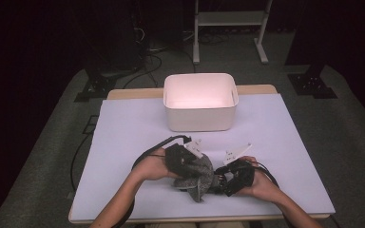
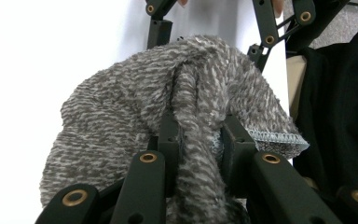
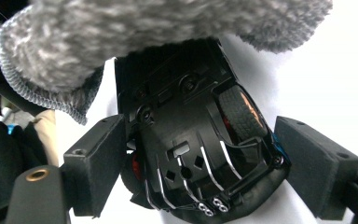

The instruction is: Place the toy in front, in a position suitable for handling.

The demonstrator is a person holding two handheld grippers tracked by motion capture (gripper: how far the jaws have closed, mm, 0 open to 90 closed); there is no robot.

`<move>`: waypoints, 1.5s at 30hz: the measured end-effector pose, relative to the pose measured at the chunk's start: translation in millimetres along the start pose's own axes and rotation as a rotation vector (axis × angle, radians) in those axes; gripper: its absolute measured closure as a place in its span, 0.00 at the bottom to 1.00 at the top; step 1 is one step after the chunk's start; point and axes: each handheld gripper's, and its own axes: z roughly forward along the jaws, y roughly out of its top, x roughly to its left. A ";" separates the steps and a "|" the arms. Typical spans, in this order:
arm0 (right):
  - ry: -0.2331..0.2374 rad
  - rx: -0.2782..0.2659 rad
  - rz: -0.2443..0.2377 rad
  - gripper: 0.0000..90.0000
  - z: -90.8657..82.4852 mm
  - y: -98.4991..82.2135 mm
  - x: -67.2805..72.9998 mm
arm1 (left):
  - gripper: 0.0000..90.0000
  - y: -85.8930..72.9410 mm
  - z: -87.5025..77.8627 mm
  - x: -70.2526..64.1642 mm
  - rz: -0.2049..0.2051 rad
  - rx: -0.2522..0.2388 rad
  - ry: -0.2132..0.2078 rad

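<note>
Item: black plastic toy car (image 3: 193,154), seen from its underside, with moulded chassis, silver ribs and a rubber-tyred wheel. It sits between the wide-set jaws of the right gripper (image 3: 205,163); the padded black blocks stand at its flanks, the left one touching the body, the right one close, though firm pressure there cannot be confirmed. Judged purpose: holding the car steady, belly turned outward, for wiping.

Item: grey-and-white mottled terry cloth (image 2: 168,116), looped pile, stitched pale hem along one edge. A bunched fold is pinched between the narrowly closed jaws of the left gripper (image 2: 198,144), and the rest drapes forward over the car's far end, as the right gripper view shows. Judged purpose: the bunching gives a soft pad to rub along the car.

Landmark: white rectangular plastic bin (image 1: 201,102), rounded corners, open top, nothing visible inside. In the high view, cloth (image 1: 195,173), car (image 1: 235,178) and both grippers, left (image 1: 190,164) and right (image 1: 225,178), meet nearer the person than the bin, apart from it.

Support: counter (image 1: 123,133) covered by a smooth pale lilac-white sheet, wooden edge showing behind the bin.
</note>
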 end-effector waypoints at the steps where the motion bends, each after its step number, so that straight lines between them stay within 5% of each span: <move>1: -0.009 -0.004 -0.013 0.20 -0.3 -0.4 1.4 | 0.81 -0.3 -0.6 0.5 -0.001 0.000 0.000; 7: 0.052 0.021 0.055 0.20 1.9 2.8 -8.7 | 0.81 -5.6 6.9 4.3 -0.022 0.020 -0.011; 13: 0.059 0.023 0.042 0.19 1.7 6.6 -12.0 | 0.81 -7.7 7.6 6.1 -0.027 0.019 -0.015; 25: 0.092 -0.028 0.121 0.19 -2.5 8.4 -29.0 | 0.81 -10.1 -0.6 7.4 -0.034 0.013 -0.005; 34: 0.093 -0.057 0.111 0.22 -4.3 15.1 -31.6 | 0.81 -8.5 1.3 8.7 -0.031 0.023 -0.007; 45: 0.101 -0.009 0.106 0.18 4.1 11.4 -28.9 | 0.81 -12.1 -1.2 9.9 -0.042 0.016 -0.002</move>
